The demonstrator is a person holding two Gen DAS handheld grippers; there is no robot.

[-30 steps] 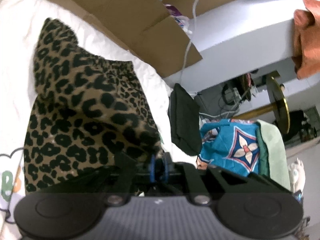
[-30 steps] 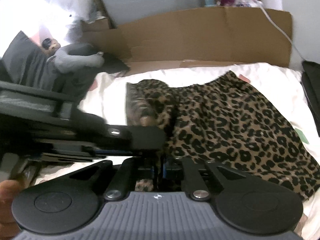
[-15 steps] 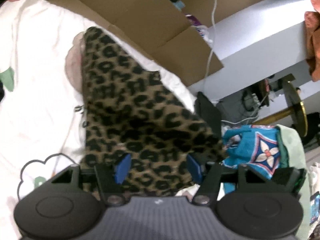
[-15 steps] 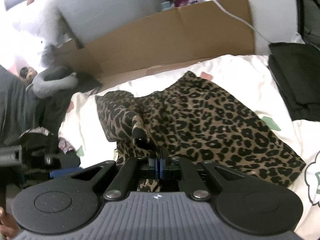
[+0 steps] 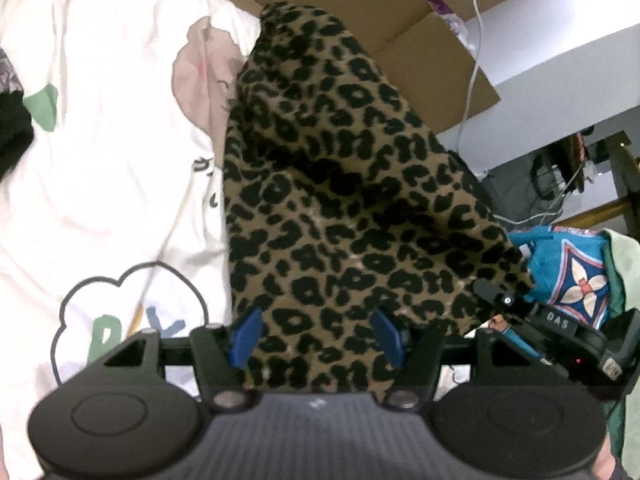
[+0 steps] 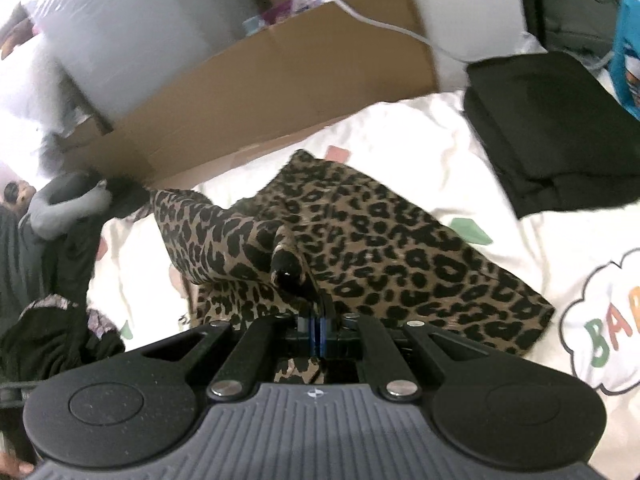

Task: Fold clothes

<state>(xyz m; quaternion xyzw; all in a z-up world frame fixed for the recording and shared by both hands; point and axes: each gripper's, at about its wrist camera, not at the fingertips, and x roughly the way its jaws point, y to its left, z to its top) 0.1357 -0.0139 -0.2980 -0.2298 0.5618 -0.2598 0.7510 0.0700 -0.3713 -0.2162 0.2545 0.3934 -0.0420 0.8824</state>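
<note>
Leopard-print garment (image 6: 360, 240) — brown, black-spotted, rumpled — pinched in right gripper (image 6: 318, 330) fingers, left gripper (image 5: 316, 336) fingers wide.

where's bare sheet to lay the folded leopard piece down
Bare sheet lies between the leopard garment, the cardboard and the black pile. In the left wrist view, more sheet shows left of the garment, around the cloud print. The side with dark clothes is crowded.

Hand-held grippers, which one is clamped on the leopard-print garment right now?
The right hand-held gripper: its blue pads are pressed together on the leopard-print garment. The left hand-held gripper stands open.
</note>
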